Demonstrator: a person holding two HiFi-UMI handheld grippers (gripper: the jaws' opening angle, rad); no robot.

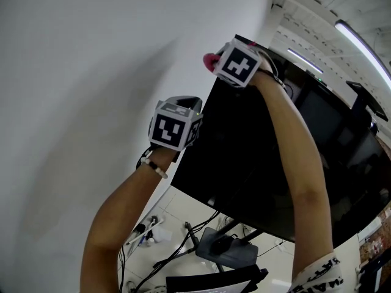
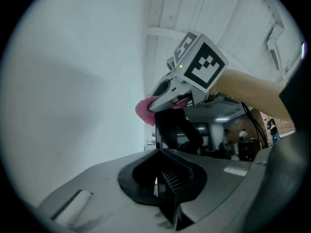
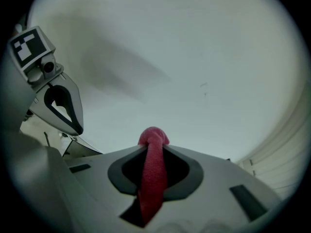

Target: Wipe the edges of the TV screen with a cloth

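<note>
Pinching the pink cloth [image 3: 153, 178], the right claw [image 3: 153, 152] is beside the TV [image 1: 256, 157]; left claw [image 2: 163, 186] closed, empty.

two grippers: the left gripper [image 2: 156, 183] and the right gripper [image 3: 153, 152]. two marker cubes: the left cube [image 1: 174, 126] and the right cube [image 1: 240, 64]. one pink cloth [image 1: 210, 60]. one tv [image 1: 256, 163]. one stand [image 1: 227, 249]. two bare arms: the left arm [image 1: 116, 218] and the right arm [image 1: 302, 163]. one bracelet [image 1: 154, 165]. two ceiling lights: the near light [image 1: 361, 41] and the far light [image 1: 305, 60]. several cables [image 1: 177, 255], too tangled to count.
</note>
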